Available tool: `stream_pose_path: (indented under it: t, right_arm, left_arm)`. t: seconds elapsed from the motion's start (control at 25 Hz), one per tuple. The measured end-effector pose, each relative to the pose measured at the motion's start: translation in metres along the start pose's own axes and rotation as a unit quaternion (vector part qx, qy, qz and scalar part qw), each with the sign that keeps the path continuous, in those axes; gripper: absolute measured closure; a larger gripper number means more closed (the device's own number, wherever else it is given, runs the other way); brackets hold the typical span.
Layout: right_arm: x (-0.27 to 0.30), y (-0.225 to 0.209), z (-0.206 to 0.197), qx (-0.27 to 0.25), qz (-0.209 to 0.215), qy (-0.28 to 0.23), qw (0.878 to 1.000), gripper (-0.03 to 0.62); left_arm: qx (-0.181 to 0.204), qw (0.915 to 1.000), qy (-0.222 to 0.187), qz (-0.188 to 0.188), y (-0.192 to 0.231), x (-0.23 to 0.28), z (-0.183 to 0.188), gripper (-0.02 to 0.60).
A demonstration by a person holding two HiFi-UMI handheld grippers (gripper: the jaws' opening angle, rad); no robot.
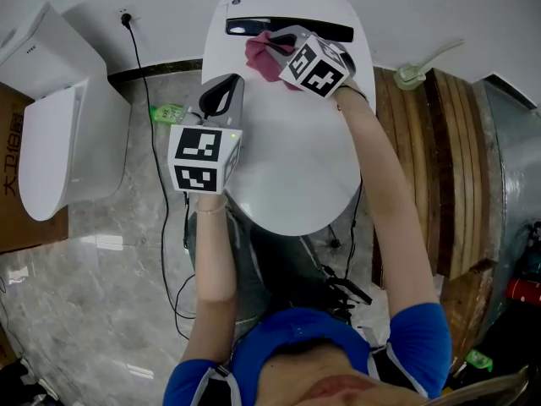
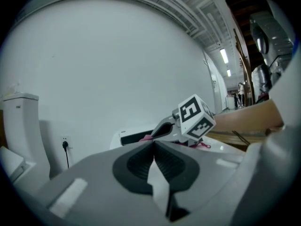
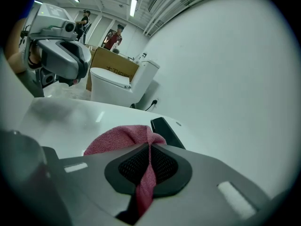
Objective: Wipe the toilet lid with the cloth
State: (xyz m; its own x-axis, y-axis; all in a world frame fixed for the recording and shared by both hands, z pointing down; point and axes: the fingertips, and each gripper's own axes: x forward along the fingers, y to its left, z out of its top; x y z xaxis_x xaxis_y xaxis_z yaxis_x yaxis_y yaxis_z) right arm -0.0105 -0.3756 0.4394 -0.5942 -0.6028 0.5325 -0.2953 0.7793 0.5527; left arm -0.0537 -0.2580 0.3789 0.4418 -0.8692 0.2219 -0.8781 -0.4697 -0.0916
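The person's blue sleeves sit nearest, both forearms reaching forward over the white toilet lid [image 1: 292,172]. The left gripper [image 1: 221,98] is at the lid's left edge, about halfway along it. In the left gripper view its jaws are pressed together with nothing between them, and they point across the lid toward the other tool. Whether its tips touch the lid is unclear.

Farther along, near the back of the lid, the right gripper [image 1: 275,44] has its jaws clamped on a pink cloth [image 1: 260,57]. A strip of the cloth runs down between the dark pads, and the rest is bunched on the lid surface just in front of the tips. The cloth lies just beside the black bar [image 1: 287,29] that crosses the back of the lid.

To the lid's left, on the marble floor, lies a small green thing [image 1: 169,112], possibly a bottle. A black cable [image 1: 148,83] runs up to a wall socket. Farther left stands a second toilet [image 1: 59,142] beside a cardboard box [image 1: 10,176]. To the lid's right are wooden planks [image 1: 431,167].
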Motion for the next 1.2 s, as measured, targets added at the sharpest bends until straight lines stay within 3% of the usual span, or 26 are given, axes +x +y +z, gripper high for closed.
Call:
stream_pose_path:
  t: [1.2]
  right_arm:
    - [-0.039, -0.022, -0.055, 0.038, -0.031, 0.019, 0.999, 0.583]
  left_arm:
    - [0.011, 0.9996, -0.005, -0.025, -0.022, 0.004, 0.004, 0.578]
